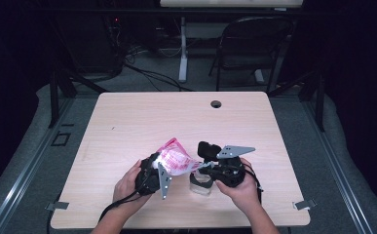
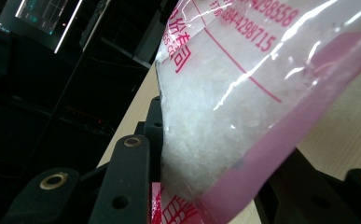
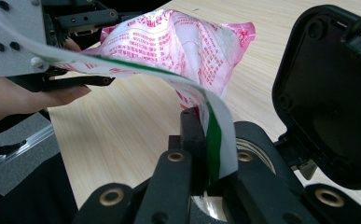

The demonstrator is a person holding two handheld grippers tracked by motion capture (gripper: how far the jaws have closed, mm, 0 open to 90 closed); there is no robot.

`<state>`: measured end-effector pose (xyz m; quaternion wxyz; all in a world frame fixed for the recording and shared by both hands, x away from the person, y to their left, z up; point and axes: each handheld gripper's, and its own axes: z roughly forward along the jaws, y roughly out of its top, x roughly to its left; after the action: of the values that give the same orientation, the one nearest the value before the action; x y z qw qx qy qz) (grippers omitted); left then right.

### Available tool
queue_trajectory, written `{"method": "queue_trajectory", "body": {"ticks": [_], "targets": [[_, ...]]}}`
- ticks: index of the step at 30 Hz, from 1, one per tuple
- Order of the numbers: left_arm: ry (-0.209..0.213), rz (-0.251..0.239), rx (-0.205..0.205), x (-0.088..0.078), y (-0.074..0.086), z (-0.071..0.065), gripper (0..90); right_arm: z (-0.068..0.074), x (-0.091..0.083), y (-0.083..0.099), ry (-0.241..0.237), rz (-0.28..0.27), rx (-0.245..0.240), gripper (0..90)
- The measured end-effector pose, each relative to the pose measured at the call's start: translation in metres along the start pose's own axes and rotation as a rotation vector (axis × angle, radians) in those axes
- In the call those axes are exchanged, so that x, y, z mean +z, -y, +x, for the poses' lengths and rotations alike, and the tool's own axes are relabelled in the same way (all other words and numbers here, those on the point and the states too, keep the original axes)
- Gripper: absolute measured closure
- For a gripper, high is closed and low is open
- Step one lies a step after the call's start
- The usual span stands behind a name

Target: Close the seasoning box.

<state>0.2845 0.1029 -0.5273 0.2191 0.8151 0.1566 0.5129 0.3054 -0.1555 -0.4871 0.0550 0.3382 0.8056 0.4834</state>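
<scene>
A pink-and-white plastic bag with red print holds white granules and hangs above the table between both grippers. My left gripper is shut on the bag's body, its jaws pressing either side. My right gripper is shut on the bag's green-striped edge. Just below the right gripper stands a clear container, its black flip lid swung up and open. In the right gripper view, the left gripper and the hand holding it are at the upper left.
The light wooden table has a cable hole near its far edge. A black folding chair and a white desk leg stand behind the table, with cables on the floor.
</scene>
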Motion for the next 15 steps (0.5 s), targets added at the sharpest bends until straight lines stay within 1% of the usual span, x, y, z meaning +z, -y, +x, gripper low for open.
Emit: {"method": "queue_trajectory", "body": {"ticks": [3,5,10,15], "targets": [[-0.004,-0.004,-0.002,-0.0003,-0.0005,-0.0004,67.5,-0.0002,0.0001,0.0003,0.002,0.001,0.001,90.0],[-0.014,-0.002,0.015,-0.0014,-0.0016,0.0003,67.5,-0.0004,0.0,0.0008,0.006,0.004,-0.004,90.0],[-0.022,0.0,0.027,-0.0031,-0.003,0.0004,67.6,-0.0008,0.0,0.0015,0.007,0.005,-0.004,90.0],[-0.038,-0.002,0.042,-0.0045,-0.0048,0.0005,67.7,-0.0021,0.0007,0.0033,0.005,0.006,0.008,90.0]]}}
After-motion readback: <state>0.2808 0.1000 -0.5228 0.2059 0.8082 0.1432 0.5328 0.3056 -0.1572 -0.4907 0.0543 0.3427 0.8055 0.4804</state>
